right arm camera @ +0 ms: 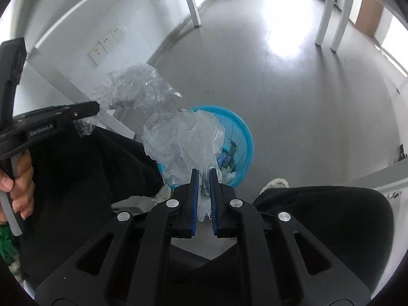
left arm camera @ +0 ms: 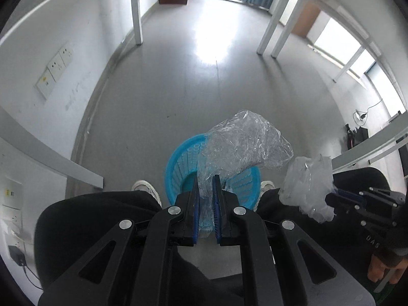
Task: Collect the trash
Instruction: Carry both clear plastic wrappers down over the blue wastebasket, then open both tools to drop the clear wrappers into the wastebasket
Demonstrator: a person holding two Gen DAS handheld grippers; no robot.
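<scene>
My left gripper [left arm camera: 206,178] is shut on a crumpled clear plastic wrap [left arm camera: 244,142], held above a blue plastic trash basket [left arm camera: 183,160] on the floor between the person's feet. My right gripper [right arm camera: 203,172] is shut on a whitish crumpled plastic bag [right arm camera: 183,137], held above the same basket [right arm camera: 242,132], which holds some scraps. The right gripper and its bag [left arm camera: 306,186] show at the right of the left wrist view. The left gripper and its wrap [right arm camera: 132,86] show at the left of the right wrist view.
The person's black-trousered legs [left arm camera: 97,219] and white shoes [left arm camera: 145,187] flank the basket. White table legs [left arm camera: 136,10] stand farther off on the grey floor [left arm camera: 178,89]. A white desk edge [right arm camera: 76,86] is at the left, wall sockets [left arm camera: 54,68] beyond.
</scene>
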